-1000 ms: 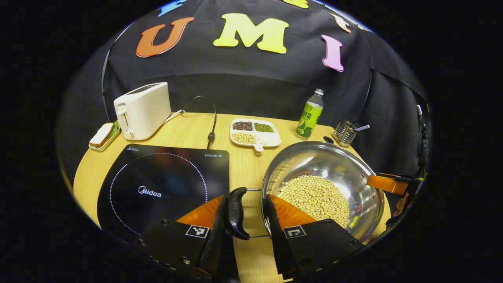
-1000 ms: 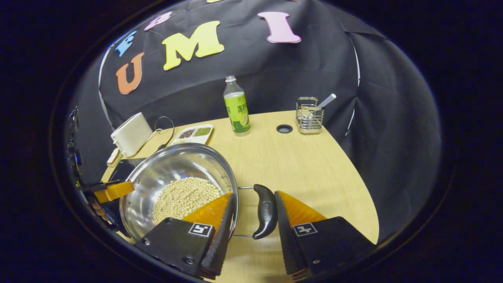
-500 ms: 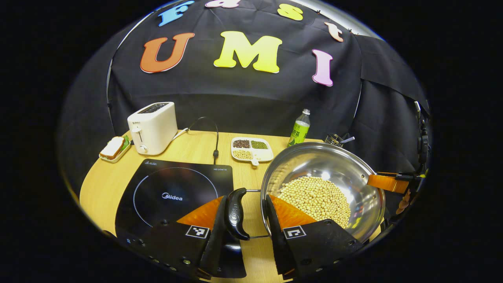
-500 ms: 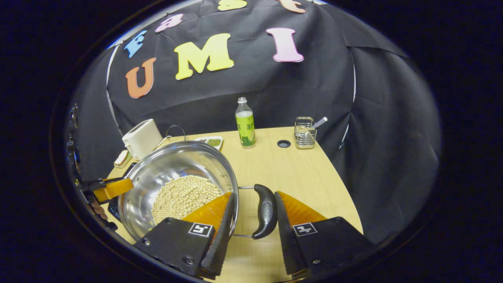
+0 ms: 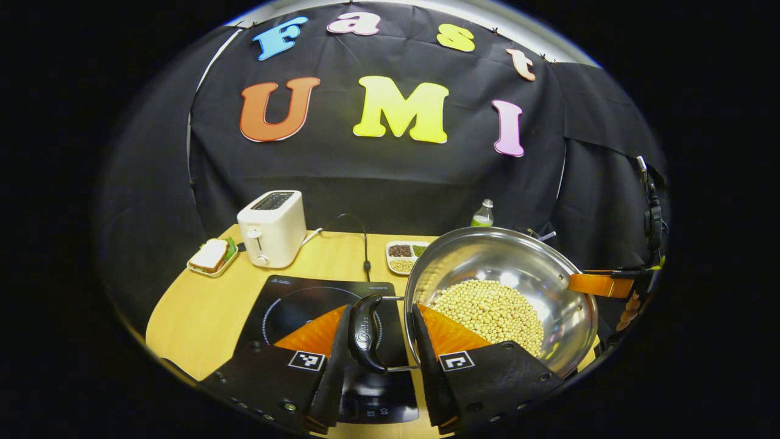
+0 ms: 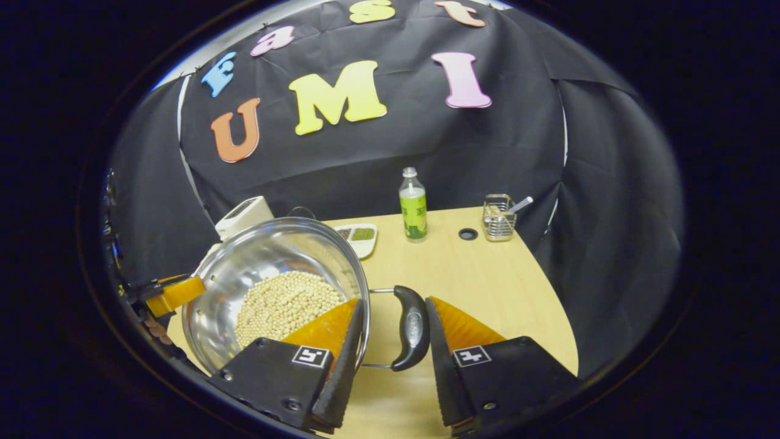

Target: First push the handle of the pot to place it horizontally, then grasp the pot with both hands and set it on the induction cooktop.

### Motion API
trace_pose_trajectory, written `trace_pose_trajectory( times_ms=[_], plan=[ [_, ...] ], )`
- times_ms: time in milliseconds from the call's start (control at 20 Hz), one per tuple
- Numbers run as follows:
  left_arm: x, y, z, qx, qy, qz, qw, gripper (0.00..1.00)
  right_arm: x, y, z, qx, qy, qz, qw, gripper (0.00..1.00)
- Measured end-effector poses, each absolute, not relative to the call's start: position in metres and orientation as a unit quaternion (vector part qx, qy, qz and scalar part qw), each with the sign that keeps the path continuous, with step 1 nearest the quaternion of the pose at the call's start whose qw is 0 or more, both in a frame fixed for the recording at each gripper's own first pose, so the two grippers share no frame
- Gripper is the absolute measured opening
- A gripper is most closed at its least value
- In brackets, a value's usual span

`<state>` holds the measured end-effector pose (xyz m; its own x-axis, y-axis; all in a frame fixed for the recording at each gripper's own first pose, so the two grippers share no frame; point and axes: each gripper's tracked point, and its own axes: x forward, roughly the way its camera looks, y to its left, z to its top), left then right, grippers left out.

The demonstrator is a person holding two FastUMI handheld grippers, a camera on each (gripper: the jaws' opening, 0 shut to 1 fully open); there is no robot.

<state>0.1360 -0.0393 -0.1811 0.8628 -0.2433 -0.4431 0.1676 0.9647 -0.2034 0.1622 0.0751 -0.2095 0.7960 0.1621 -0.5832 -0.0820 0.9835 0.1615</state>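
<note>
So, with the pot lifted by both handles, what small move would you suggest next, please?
Probably carry the pot further to its left, level, until it is centred over the induction cooktop. The left gripper and right gripper each straddle a side handle, but the pot sits beside the cooktop's ring, and it holds loose soybeans.

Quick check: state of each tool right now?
Left tool: around the pot's left handle; whether both fingers press cannot be told.
Right tool: around the right handle; grip likewise cannot be told.
</note>
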Motion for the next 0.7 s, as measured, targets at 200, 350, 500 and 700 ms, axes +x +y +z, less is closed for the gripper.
trace_pose_trajectory(
  times_ms=[200,350,500,700],
  plan=[
    [0.139,0.003,-0.175,-0.092,0.229,-0.082,0.966,0.53,0.172,0.119,-0.199,0.056,0.309,0.086,0.945,0.6],
    [0.144,0.036,-0.175,-0.097,0.224,-0.06,0.968,0.53,0.182,0.159,-0.195,0.042,0.309,0.107,0.944,0.59],
    [0.145,0.072,-0.176,-0.1,0.221,-0.035,0.969,0.53,0.191,0.199,-0.197,0.037,0.316,0.129,0.939,0.6],
    [0.149,0.117,-0.188,-0.104,0.226,-0.001,0.969,0.53,0.203,0.25,-0.211,0.021,0.331,0.155,0.931,0.6]
  ],
)
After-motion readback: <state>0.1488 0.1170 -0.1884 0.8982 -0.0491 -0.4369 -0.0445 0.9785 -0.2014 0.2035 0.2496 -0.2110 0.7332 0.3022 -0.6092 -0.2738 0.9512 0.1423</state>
